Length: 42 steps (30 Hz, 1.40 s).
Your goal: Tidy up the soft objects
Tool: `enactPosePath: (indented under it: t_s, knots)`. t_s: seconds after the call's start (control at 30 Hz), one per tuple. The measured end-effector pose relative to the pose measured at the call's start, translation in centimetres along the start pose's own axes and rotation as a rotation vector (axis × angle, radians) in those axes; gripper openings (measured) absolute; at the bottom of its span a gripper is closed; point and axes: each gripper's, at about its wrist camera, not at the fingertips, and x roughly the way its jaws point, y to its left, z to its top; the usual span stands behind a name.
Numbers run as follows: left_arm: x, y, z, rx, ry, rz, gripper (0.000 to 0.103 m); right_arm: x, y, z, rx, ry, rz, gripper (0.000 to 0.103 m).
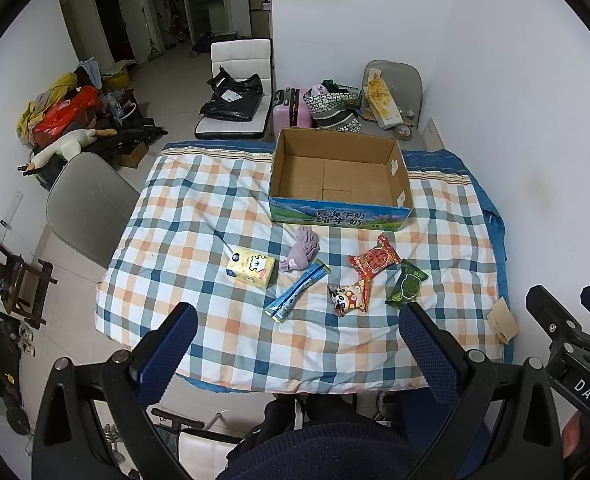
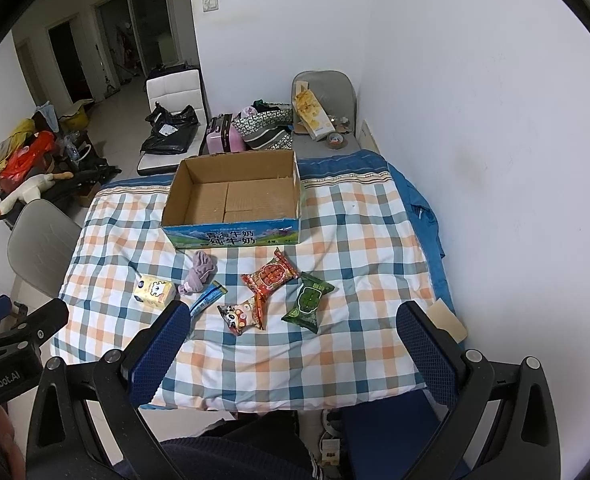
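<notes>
The left hand-held gripper (image 1: 295, 332) is spread wide, its two blue-padded fingers (image 1: 171, 344) well apart and grasping nothing; it hangs above the near edge of the tabletop (image 1: 199, 208), touching none of the items. The right hand-held gripper (image 2: 291, 332) is likewise released, fingers (image 2: 427, 344) wide apart, empty and clear of everything below it. In the left wrist view the right tool's black frame shows at the lower right edge, so the two are held side by side.

The tabletop is covered by a checked cloth in blue, orange and white. At its far side stands an open cardboard box (image 1: 339, 176) with a blue printed front, nothing inside it. Just in front of the box lies a bunched lilac cloth (image 1: 301, 250), and left of that a pale yellow tissue pack (image 1: 251, 269). A long blue packet (image 1: 297, 292) lies slantwise near the lilac cloth. To the right sit a red snack bag (image 1: 375, 260), a panda-print snack bag (image 1: 349, 298) below it, and a dark green packet (image 1: 407, 284) furthest right. A brown paper piece (image 1: 503, 320) rests at the tabletop's right edge by the wall
</notes>
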Motion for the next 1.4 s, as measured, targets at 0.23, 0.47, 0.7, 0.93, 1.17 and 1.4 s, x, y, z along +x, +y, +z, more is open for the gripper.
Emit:
enactPosePath:
  t_s: [0.23,0.47,0.7,0.93,1.17,1.4]
  knots:
    - [0.0,0.1,-0.1,0.001,-0.001,0.001,0.103,0.0,0.1,0.1,-0.001,-0.003,0.000,0.103]
    - [0.0,0.2,0.6,-0.007,0.003,-0.012,0.103,0.2,0.1,0.1,0.010,0.008,0.004,0.103]
    - [4.7,-1.2,4.5,-0.027,0.061,-0.036,0.103,5.5,-2.3,1.8,0.094,0.115,0.008,0.103]
    - [19.3,-4.2,3.6,0.028,0.280,-0.059,0.103,19.6,-6.6,0.0,0.206,0.306,0.008,0.103]
    - [32.1,-6.7,0.3,-0.014,0.515,-0.139,0.095,34.3,-8.8,-2.9,0.234,0.461,0.019,0.103]
    - [39.8,-8.1,-2.4,-0.113,0.655,-0.168,0.088,44.1,-8.2,-4.9,0.222,0.572,0.039,0.094]
